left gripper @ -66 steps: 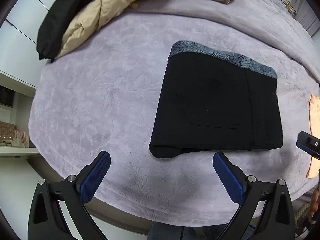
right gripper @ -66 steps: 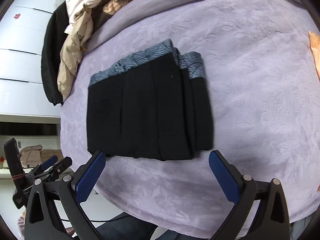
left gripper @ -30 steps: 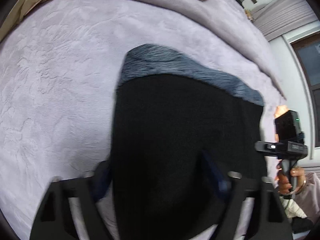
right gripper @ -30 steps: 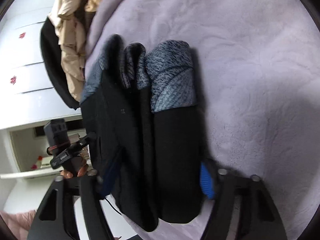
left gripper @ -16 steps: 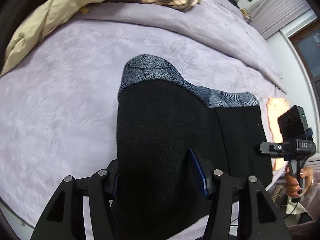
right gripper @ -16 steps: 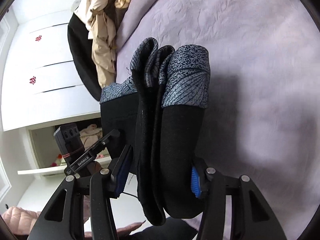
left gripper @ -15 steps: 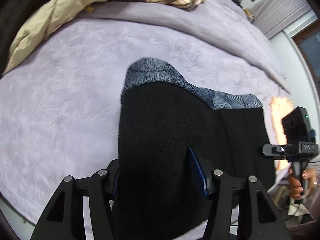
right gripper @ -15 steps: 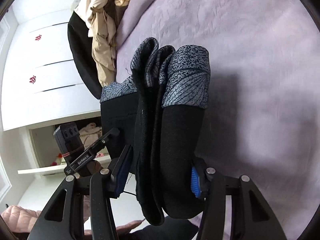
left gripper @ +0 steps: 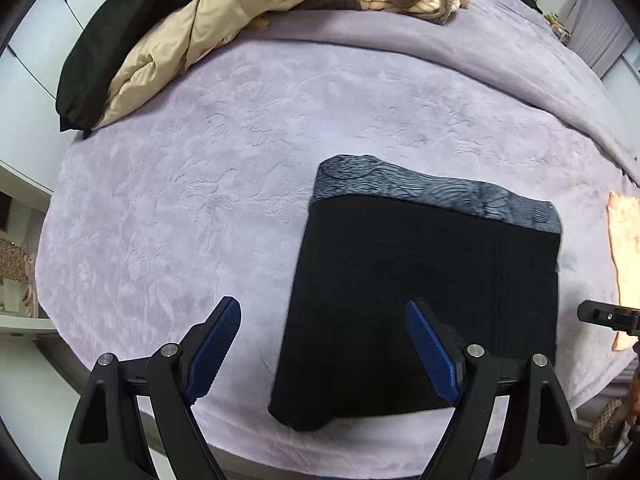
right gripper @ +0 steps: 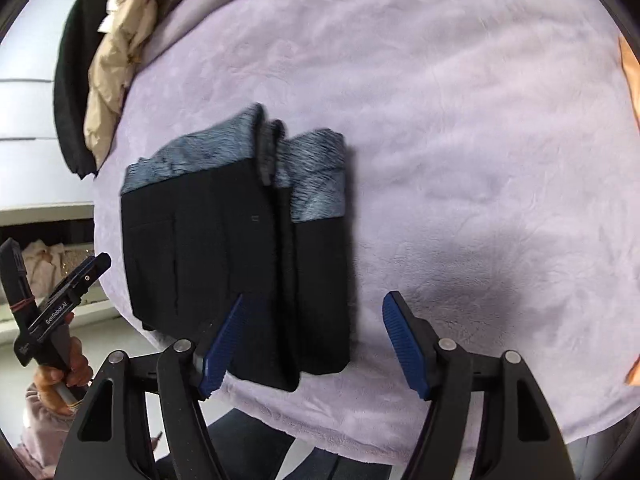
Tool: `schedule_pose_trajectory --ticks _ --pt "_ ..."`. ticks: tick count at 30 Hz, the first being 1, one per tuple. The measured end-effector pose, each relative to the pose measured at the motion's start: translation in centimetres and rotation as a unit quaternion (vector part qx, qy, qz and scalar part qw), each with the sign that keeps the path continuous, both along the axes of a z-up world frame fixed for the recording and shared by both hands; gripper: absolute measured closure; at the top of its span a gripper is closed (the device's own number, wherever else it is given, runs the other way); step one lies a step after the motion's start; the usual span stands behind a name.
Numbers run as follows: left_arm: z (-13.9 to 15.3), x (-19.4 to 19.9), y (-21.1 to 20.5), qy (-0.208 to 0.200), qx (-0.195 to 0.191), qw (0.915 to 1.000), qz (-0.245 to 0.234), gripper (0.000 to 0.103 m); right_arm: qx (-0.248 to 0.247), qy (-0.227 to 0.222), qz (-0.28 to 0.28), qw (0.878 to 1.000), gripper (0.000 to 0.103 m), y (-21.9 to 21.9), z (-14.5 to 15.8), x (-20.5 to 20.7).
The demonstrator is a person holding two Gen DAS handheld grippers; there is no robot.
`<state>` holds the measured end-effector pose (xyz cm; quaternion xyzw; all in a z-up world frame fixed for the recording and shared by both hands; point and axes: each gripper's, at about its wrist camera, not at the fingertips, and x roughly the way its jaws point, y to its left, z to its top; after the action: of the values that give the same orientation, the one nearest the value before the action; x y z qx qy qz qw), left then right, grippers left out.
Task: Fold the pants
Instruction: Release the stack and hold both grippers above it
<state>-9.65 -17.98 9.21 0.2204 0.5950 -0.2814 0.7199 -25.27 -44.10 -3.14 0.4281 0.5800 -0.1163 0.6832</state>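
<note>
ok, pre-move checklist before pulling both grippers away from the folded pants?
1. left gripper open, nothing pinched: ok.
2. right gripper open, nothing pinched: ok.
3. pants lying as a folded bundle on the purple blanket: ok.
4. Grey patterned waistband edges aligned: not ok, layers stagger in the right wrist view.
5. Fabric clear of the fingers: cannot tell, one finger of each gripper overlaps the bundle in view.
6. Bundle clear of the clothes pile: ok.
</note>
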Motion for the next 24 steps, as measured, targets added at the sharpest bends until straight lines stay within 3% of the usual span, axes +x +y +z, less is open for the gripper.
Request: schedule_pose_trajectory --ticks 1,2,5,7,10,18,24 --pt "0.2 -0.3 0.3 0.002 0.003 1.0 0.0 0.001 -0.007 -0.004 0.004 1.0 0.02 0.3 0.5 0.2" --pt "0.4 -1.0 0.3 0.001 0.006 1.0 0.001 0.0 -0.011 -0.007 0.011 1.0 0.02 0.9 0.9 0.5" --pt "0.8 -2.3 1.1 0.009 0.006 0.9999 0.006 0.0 -0.034 -0.004 0.027 0.999 0.018 1.8 1.7 0.8" --pt "1.0 -3.6 0.8 0.013 0.007 0.9998 0.013 0.0 -0.046 -0.001 0.032 0.998 0.0 2.7 2.4 1.0" --pt "2.2 -5.2 0.7 -0.015 0.025 0.9995 0.013 0.0 -0.071 -0.008 0.046 0.996 0.0 4.0 3.7 1.4" --pt "4.6 -5.9 1.6 -0.039 0.019 0.9991 0.005 0.0 -0.093 0.0 0.059 0.994 0.0 6.4 5.5 2.9" --pt "3.9 -5.1 2.9 -0.015 0.0 0.9999 -0.006 0.0 -0.107 0.018 0.038 0.993 0.0 8.2 6.0 2.6"
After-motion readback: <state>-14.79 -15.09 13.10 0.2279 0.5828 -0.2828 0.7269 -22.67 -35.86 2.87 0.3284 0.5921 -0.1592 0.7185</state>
